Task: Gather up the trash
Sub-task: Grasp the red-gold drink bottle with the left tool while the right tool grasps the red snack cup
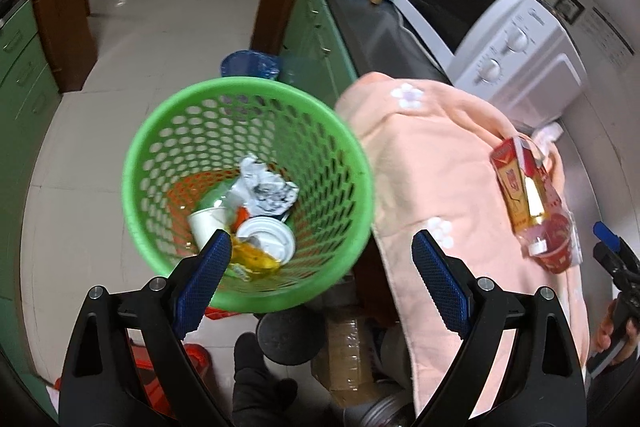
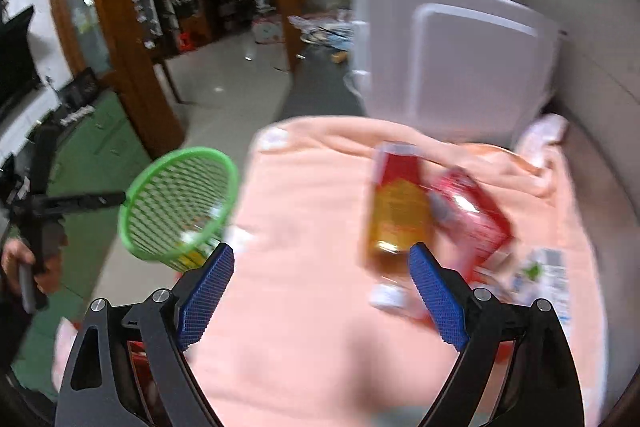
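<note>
Green plastic mesh basket (image 1: 248, 187), tilted at the edge of a peach cloth (image 1: 432, 163) with white flowers, spread over a counter. Inside the basket: crumpled paper (image 1: 268, 187), a white paper cup (image 1: 208, 223), a white lid (image 1: 268, 239) and a yellow wrapper (image 1: 256, 261).

Left gripper (image 1: 322, 247) in front of the basket's mouth, blue pads spread wide, nothing between them. From the right wrist view, a black finger of that gripper near or touching the basket's (image 2: 180, 203) rim on its left; contact cannot be made out. A hand (image 2: 24, 263) on the handle below.

Right gripper (image 2: 320, 259) over the cloth (image 2: 304, 307), pads likewise spread and empty, the picture blurred. Just ahead of its right pad, trash on the cloth: a red-and-gold carton (image 2: 400, 211) beside a crushed red packet (image 2: 472, 219), with a white-labelled clear wrapper (image 2: 544, 275) further right. In the left wrist view, the carton (image 1: 516, 183) and the packet (image 1: 552, 239) near the cloth's far-right side, well apart from the basket.

White microwave oven (image 1: 496, 31) behind the cloth, against the wall. Green cabinets (image 1: 24, 75) and pale floor tiles (image 1: 160, 27) beyond, with a blue bin (image 1: 248, 65) on the floor behind the basket.
</note>
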Demonstrator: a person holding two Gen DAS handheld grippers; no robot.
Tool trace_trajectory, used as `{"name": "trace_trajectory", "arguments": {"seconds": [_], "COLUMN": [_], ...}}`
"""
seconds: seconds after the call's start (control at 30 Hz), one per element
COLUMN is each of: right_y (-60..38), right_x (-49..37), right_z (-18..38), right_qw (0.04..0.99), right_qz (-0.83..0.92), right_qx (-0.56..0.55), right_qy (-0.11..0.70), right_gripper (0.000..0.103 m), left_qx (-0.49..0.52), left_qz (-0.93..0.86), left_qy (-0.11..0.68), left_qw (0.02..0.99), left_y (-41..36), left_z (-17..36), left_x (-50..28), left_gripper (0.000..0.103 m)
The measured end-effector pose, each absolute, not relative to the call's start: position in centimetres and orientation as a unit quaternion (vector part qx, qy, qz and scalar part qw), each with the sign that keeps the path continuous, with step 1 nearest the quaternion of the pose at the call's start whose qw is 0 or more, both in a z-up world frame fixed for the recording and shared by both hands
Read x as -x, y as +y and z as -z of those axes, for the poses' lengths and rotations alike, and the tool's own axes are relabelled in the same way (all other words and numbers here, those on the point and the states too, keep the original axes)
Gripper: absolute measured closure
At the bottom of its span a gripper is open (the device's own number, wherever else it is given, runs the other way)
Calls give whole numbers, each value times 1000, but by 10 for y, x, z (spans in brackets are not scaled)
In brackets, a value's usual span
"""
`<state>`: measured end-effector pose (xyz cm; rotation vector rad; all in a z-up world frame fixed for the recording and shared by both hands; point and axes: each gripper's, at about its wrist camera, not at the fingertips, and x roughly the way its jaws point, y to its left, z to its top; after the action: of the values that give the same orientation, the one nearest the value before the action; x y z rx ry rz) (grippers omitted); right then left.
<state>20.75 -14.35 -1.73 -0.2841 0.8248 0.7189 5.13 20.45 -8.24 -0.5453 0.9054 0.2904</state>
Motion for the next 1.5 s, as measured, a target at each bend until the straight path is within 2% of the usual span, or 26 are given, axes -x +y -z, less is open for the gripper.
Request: {"name": "trace_trajectory", "arguments": {"seconds": [0.3,1.2,1.3,1.33,1.5], "right_y": [-177,-167,-167,-168,-176], "right_x": [-224,-270,-268,-268,-266], "right_z": [41,107,109,108,102], "right_qw": [823,774,780,785,794], "right_qz": [-327,-332,-323,-316,-309], "right_qx": [229,352,359,356,324], "right_qy": [403,408,398,397,410], "right_gripper": [15,11,14,19,24], "left_qx": [225,186,185,186,192], "left_qz": [-100,-15,-5,-1,14], "left_qy": [444,495,503,505,509], "left_qw": [861,848,844,843,839], "left_y": [163,77,66,61,47], "left_z": [72,67,70,70,69], "left_x": [-88,-211,-226,-231,-249], "left_gripper": [13,13,13,13,13]}}
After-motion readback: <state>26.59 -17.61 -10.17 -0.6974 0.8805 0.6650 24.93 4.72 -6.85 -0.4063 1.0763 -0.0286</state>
